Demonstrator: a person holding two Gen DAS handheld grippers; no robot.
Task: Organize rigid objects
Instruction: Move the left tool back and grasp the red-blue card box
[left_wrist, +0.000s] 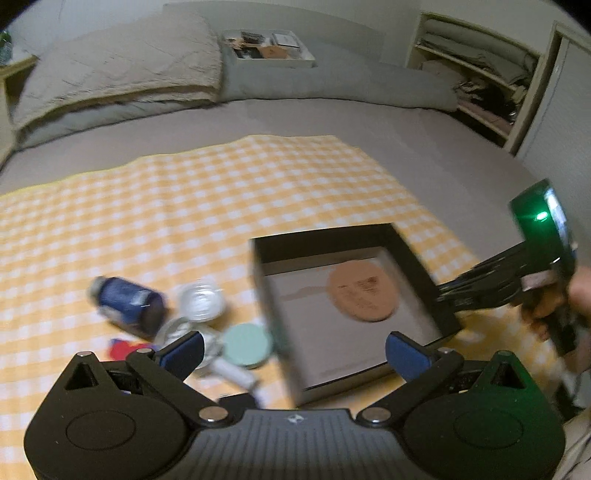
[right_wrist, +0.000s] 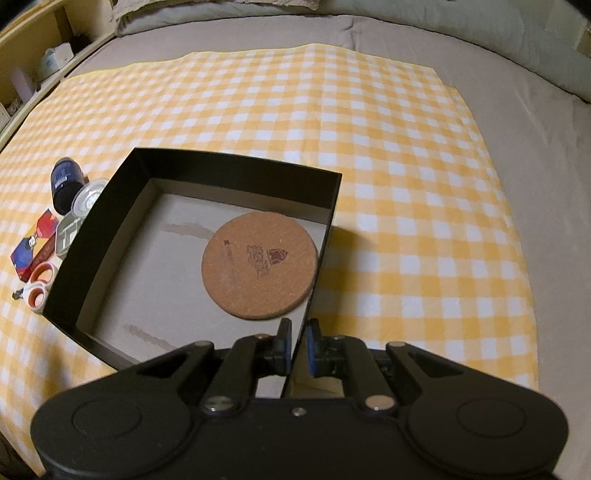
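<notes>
Nearest the left wrist camera, the left gripper (left_wrist: 293, 345) hangs with its jaws wide and nothing between them, above the clutter on the checked cloth (left_wrist: 207, 192). Going left to right there: a dark blue jar (left_wrist: 127, 301) on its side, a clear round lid (left_wrist: 201, 299), a pale green tin (left_wrist: 246, 345), then the black box (left_wrist: 417, 258). From the right wrist camera the same heap sits just beside the box's left wall, with a red-and-blue packet (right_wrist: 31, 245) and tape rolls (right_wrist: 38, 282) too. Inside the box lies a single cork coaster (right_wrist: 259, 264), flat on the grey floor near the right wall, round, thin, with a small reddish print. The right gripper (right_wrist: 298, 345) is pinched narrow on that box's right wall, close to the near corner. The risk, as I judge it, is the thin wall flexing or slipping from such a small bite, tilting the box and sliding the coaster; the jar may also roll if nudged.
</notes>
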